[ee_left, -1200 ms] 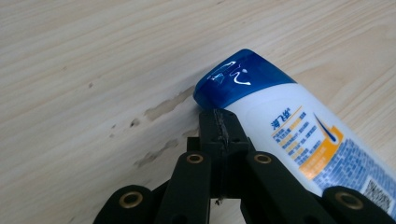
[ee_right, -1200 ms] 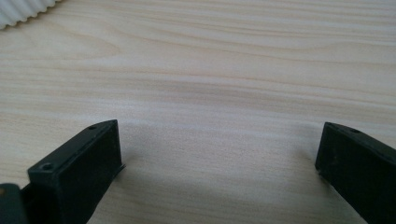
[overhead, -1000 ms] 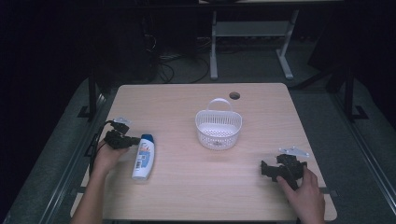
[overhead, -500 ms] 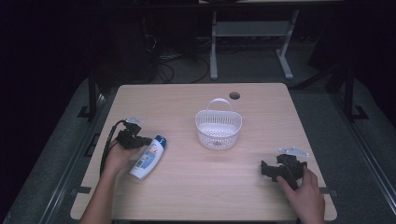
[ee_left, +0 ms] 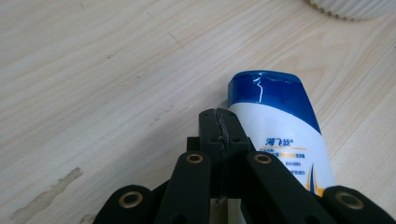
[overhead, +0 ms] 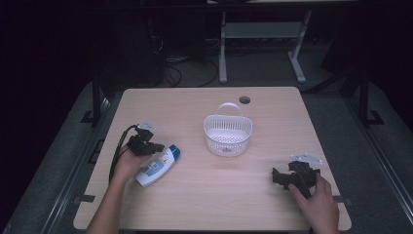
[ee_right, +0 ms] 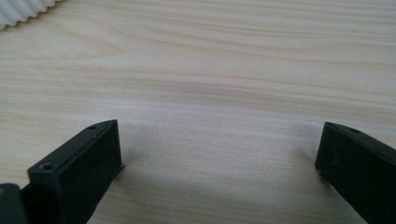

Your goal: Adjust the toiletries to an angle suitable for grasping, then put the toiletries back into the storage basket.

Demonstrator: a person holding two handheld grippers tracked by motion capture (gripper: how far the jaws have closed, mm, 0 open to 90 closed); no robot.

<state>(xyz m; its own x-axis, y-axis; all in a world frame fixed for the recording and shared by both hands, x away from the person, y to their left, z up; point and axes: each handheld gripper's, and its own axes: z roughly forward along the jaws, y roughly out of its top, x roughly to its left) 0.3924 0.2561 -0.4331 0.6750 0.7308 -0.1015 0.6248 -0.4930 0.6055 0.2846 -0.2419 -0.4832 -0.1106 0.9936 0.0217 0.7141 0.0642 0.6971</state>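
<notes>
The left hand-held gripper (ee_left: pixel 219 119) is pressing against the side of the shampoo bottle (overhead: pixel 157 165) with its jaws together, gripping nothing, seemingly nudging it. The bottle is lying flat on the counter (overhead: pixel 195 204), blue cap angled toward the white basket (overhead: pixel 227 134), well apart from it. The right hand-held gripper (ee_right: pixel 219 163) is resting near the counter's right edge, jaws wide apart, apparently waiting.

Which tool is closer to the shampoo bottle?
Left. The left tool, shut with nothing between its jaws, rests against the shampoo bottle. The right tool sits open across the table, past the basket.
</notes>
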